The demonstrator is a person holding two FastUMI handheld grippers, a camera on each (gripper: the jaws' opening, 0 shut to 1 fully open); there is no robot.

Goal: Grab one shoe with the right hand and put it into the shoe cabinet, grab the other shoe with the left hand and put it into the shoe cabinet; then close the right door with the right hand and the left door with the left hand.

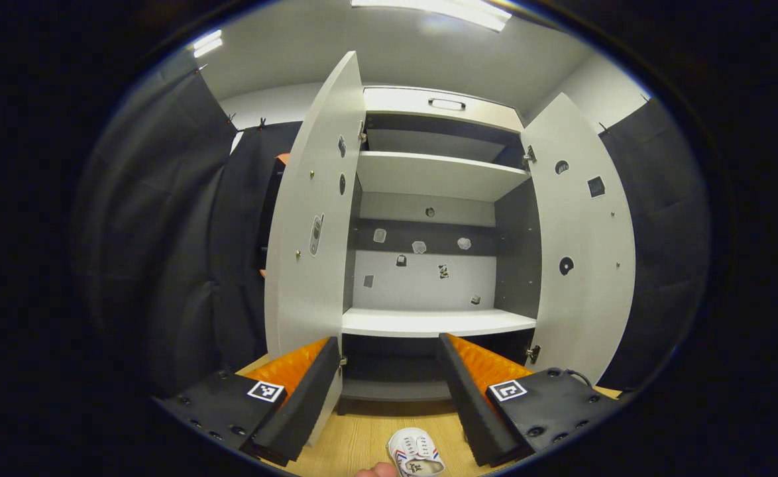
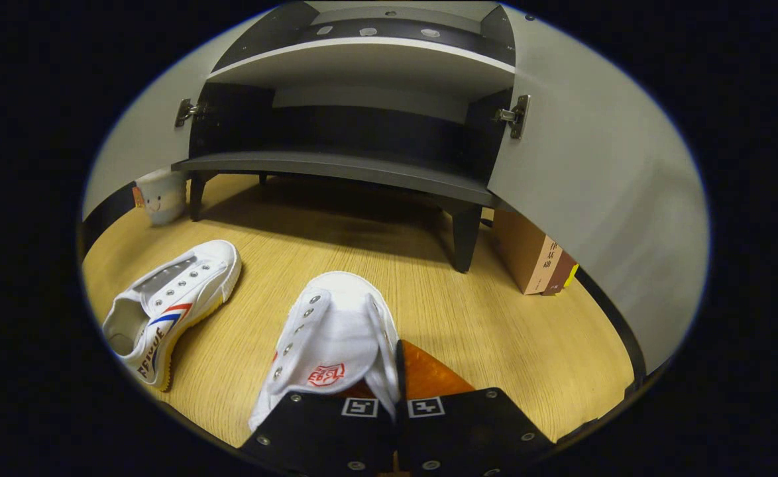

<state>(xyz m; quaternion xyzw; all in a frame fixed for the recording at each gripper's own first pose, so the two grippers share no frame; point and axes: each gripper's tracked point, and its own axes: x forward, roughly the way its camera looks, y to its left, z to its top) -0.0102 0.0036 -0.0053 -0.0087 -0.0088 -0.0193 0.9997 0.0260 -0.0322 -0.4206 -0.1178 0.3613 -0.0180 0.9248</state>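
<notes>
White canvas, the nearer shoe (image 2: 333,341) sits on the wood-grain floor (image 2: 495,331), its heel hidden behind the right gripper (image 2: 395,371), whose fingers pinch its side wall. Second shoe (image 2: 170,305) lies left. Left gripper (image 1: 389,377) gapes before the open shoe cabinet (image 1: 429,321).

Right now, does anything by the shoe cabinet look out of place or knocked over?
One white shoe lies tipped on its side on the wooden floor, left of the cabinet's leg. The right tool is closed on the other shoe, at its side wall. Both cabinet doors stand open. Nothing looks spilled or damaged.
</notes>
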